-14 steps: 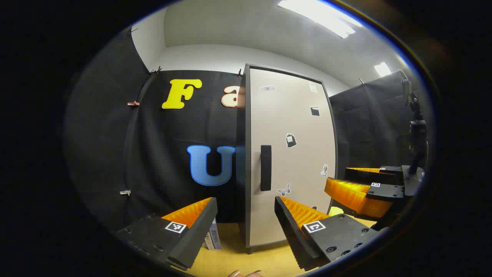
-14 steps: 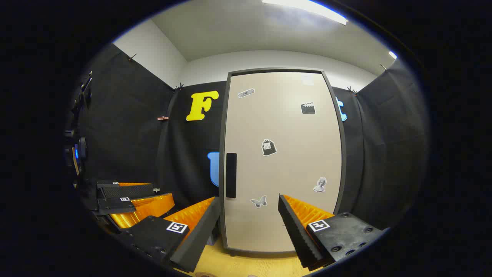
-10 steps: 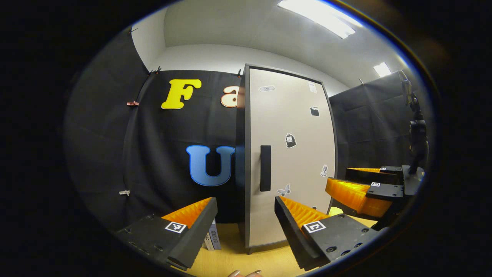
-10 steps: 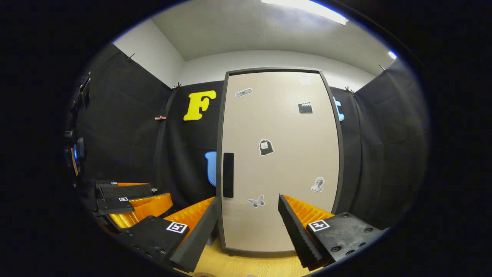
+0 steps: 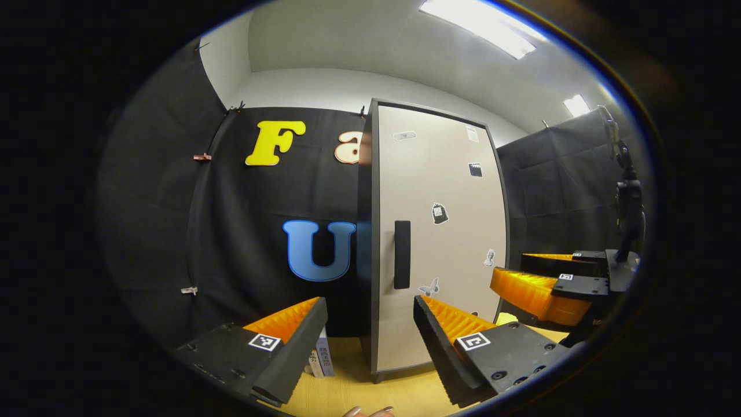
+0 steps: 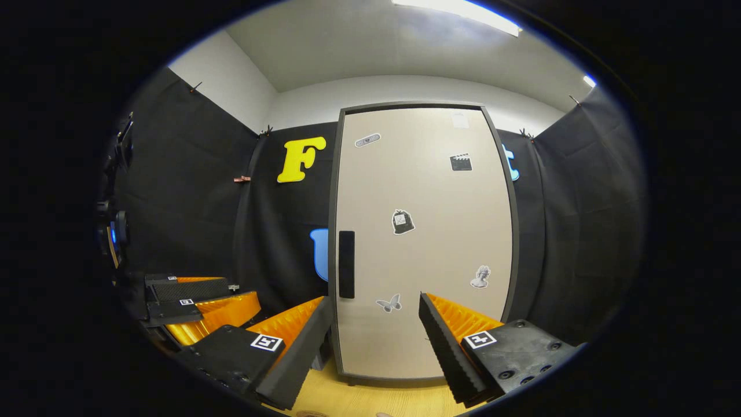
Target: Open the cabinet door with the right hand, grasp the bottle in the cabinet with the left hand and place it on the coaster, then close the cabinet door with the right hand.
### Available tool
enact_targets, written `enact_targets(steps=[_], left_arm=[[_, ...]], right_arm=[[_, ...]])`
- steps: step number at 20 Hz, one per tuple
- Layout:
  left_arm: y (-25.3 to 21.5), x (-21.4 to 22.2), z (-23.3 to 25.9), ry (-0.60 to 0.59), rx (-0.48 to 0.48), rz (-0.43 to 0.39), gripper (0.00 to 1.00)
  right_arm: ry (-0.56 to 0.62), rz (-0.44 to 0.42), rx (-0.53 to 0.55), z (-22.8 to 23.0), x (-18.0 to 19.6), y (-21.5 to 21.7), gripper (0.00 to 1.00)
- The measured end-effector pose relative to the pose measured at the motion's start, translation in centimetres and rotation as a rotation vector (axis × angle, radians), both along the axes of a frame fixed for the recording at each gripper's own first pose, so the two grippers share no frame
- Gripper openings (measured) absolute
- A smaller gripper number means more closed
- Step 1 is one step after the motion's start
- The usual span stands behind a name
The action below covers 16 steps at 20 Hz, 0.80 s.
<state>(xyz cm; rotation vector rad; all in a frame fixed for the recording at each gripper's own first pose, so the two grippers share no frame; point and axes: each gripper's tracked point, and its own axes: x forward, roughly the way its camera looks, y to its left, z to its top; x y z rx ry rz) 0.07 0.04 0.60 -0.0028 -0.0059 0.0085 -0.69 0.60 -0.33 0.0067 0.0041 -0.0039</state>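
Cabinet door (image 6: 425,243) is seen fully shut, straight ahead of the right tool (image 6: 375,341), handle (image 6: 346,264) just up-left of it. Both tools are held wide open with nothing gripped; left tool (image 5: 370,347) is parked off the cabinet's left edge over the desk (image 5: 347,394).

Both cameras drift only slightly, so the closed cabinet door (image 6: 425,243) and its dark handle (image 6: 347,264) sit a touch lower and shifted sideways in each view.
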Motion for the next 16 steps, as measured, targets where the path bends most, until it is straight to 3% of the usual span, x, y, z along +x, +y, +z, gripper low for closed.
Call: enact_targets(steps=[7, 12, 16], left_arm=[[0.2, 0.0, -0.2, -0.001, -0.002, 0.010, 0.95], [0.8, -0.3, -0.3, 0.009, -0.012, 0.039, 0.95], [3.9, -3.6, -0.9, 0.014, -0.006, 0.069, 0.95]], right_arm=[[-0.013, -0.002, -0.013, 0.3, 0.4, 0.6, 0.97], [-0.022, 0.014, 0.006, 0.4, 3.2, 2.4, 0.98], [-0.030, 0.017, 0.013, 0.2, 6.3, 4.0, 0.97]])
